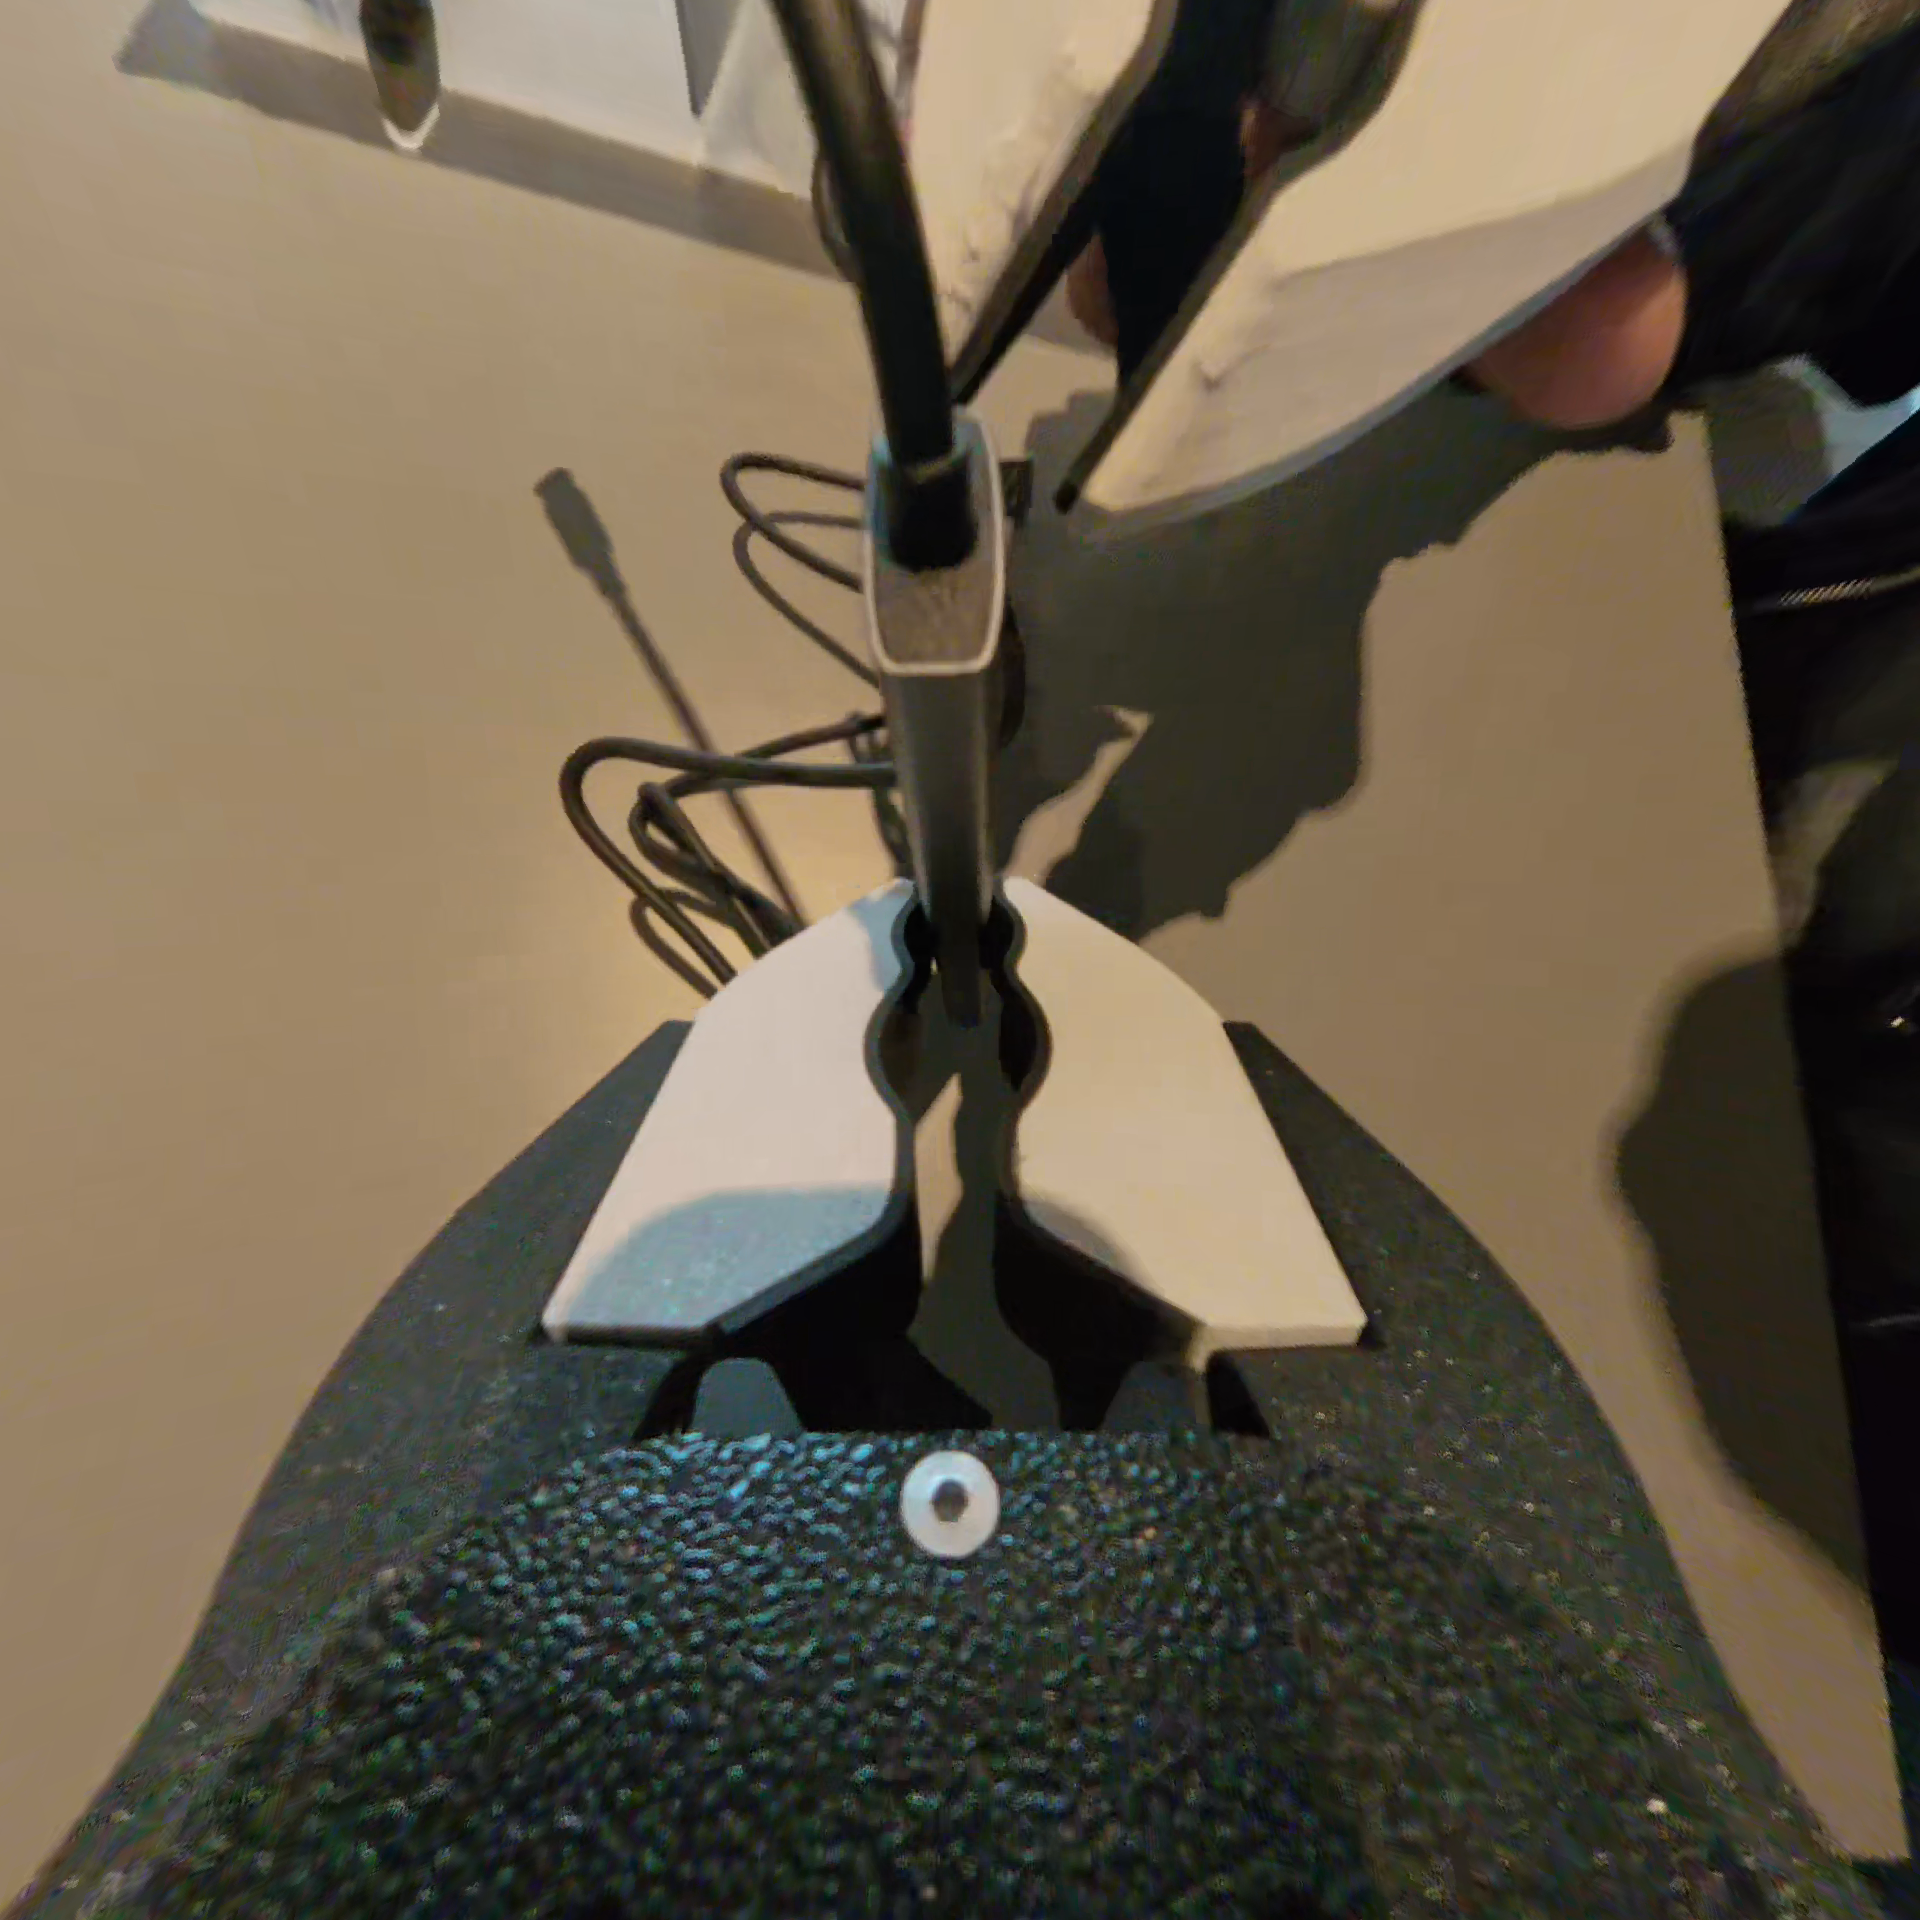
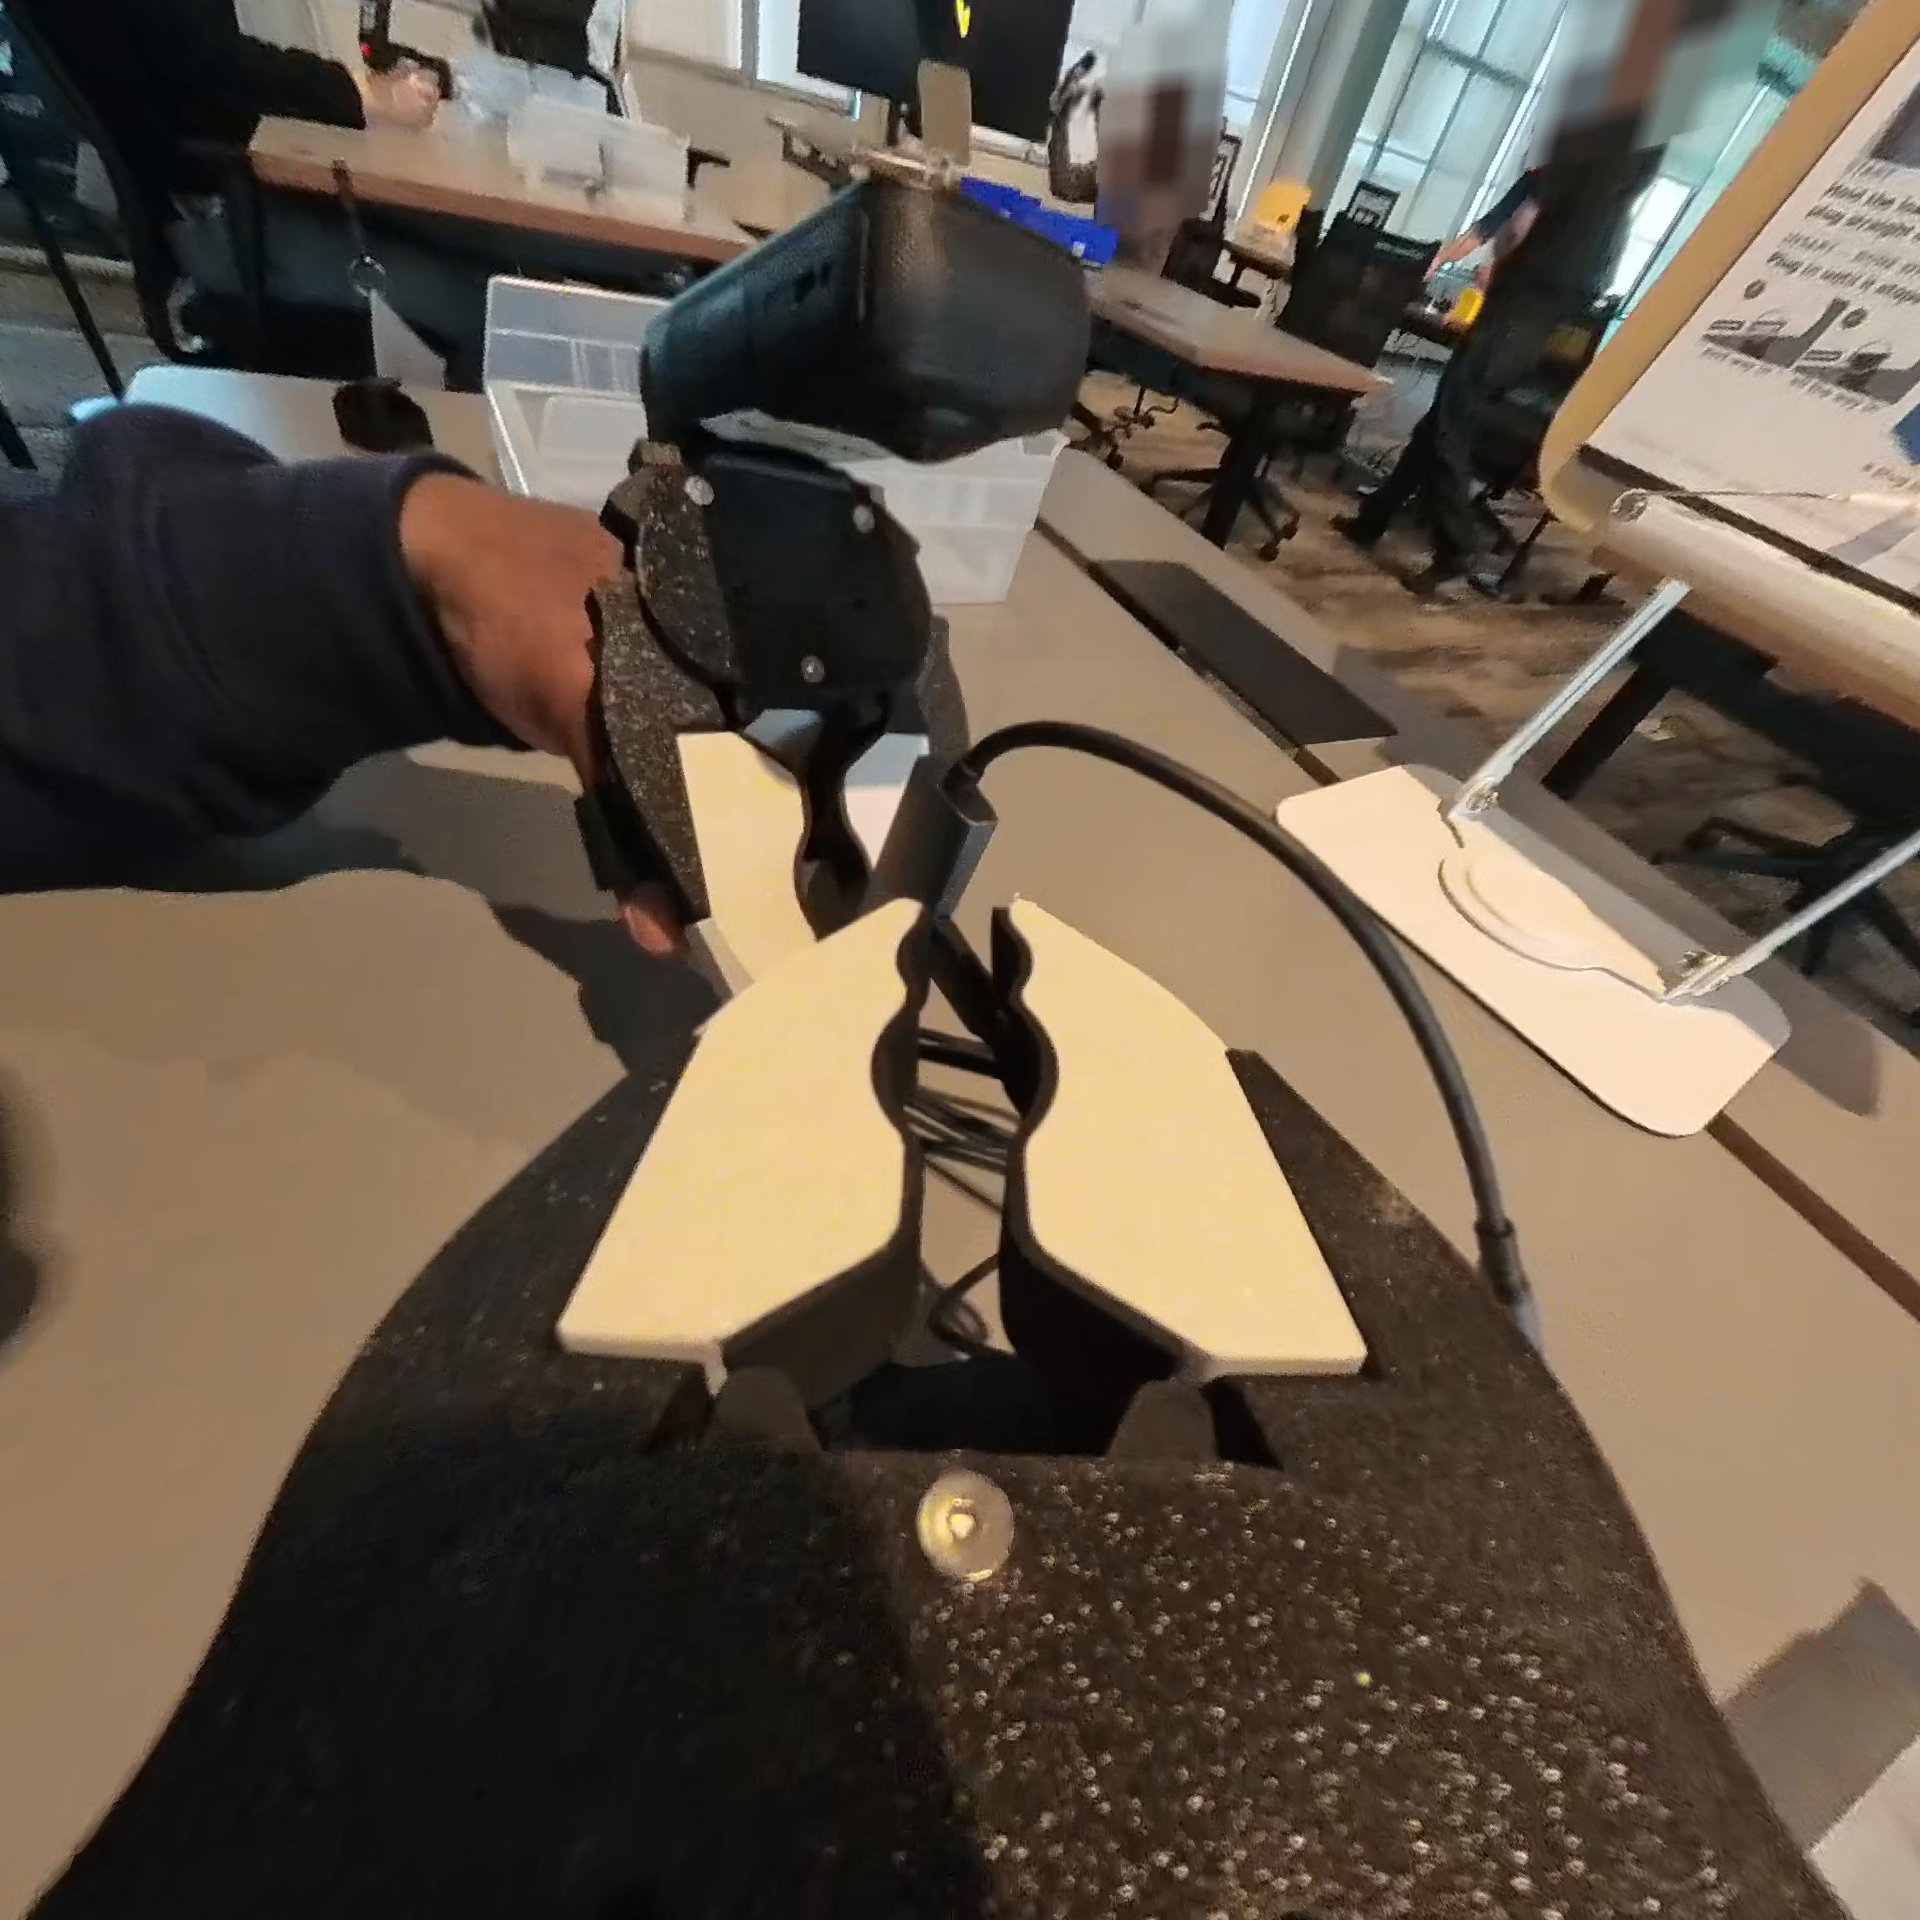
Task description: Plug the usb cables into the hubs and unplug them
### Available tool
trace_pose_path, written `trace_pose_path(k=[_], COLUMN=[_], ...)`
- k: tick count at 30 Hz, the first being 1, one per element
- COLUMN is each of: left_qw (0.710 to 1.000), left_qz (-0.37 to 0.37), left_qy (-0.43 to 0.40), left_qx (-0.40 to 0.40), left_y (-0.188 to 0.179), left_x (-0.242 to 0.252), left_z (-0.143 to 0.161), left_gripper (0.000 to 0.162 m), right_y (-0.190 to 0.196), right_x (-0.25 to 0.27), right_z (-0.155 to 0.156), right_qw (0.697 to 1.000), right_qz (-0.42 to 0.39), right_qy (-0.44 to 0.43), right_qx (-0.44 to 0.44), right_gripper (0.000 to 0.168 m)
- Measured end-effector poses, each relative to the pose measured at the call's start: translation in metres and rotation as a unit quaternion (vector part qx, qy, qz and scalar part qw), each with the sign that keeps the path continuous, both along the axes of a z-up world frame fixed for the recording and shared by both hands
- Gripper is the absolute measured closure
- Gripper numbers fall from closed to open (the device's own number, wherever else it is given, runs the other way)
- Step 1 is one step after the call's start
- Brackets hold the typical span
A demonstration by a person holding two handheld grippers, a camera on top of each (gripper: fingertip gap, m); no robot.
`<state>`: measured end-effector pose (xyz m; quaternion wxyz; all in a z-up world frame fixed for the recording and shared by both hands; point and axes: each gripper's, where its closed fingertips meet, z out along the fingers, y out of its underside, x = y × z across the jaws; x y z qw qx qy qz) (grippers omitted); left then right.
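The tabletop [image 2: 1195, 862] carries a white lamp base [image 2: 1538, 956] off to one side and a loose tangle of thin black cables [image 1: 675, 831] lying below the work. Above it the left tool [image 1: 961, 951] is clamped on the lower end of a slim grey hub [image 1: 940, 665], holding it upright and clear of the surface, likely so its ports can be reached. The hub's own thick black lead [image 2: 1299, 862] arcs freely away. The right tool [image 2: 961, 935] comes in from the opposite side, its jaws a little apart around a dark cable near the hub; I cannot tell whether they actually grip it
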<state>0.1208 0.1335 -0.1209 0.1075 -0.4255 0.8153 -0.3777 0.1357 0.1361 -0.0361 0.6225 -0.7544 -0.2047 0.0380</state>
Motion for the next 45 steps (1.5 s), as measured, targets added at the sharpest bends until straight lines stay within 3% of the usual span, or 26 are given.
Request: trace_pose_path(k=[8, 14, 25, 29, 38, 45], left_qw=[0.992, 0.990, 0.987, 0.992, 0.989, 0.983], left_qz=[-0.006, -0.048, -0.077, -0.075, -0.059, -0.084], left_qy=[0.031, 0.024, -0.012, -0.046, -0.115, -0.125], left_qx=[0.120, 0.131, 0.144, 0.094, -0.078, -0.103], left_y=[0.023, 0.014, 0.013, 0.009, 0.003, -0.006], left_x=[-0.014, -0.019, -0.018, -0.014, -0.007, -0.008], left_z=[-0.014, -0.014, -0.014, -0.006, 0.031, 0.030], left_gripper=[0.152, 0.152, 0.151, 0.142, 0.142, 0.152], right_y=[-0.001, -0.001, -0.003, -0.002, -0.004, -0.005], right_x=[-0.002, -0.011, -0.022, -0.021, -0.022, -0.021], right_z=[-0.013, -0.041, -0.045, -0.044, -0.042, -0.045], right_qw=[0.995, 0.991, 0.991, 0.992, 0.992, 0.992], right_qz=[0.001, 0.032, 0.067, 0.062, 0.069, 0.072], right_qy=[-0.092, -0.092, -0.039, -0.011, -0.009, -0.019], right_qx=[-0.024, -0.089, -0.106, -0.111, -0.103, -0.106], right_gripper=[0.155, 0.151, 0.161, 0.162, 0.162, 0.162])
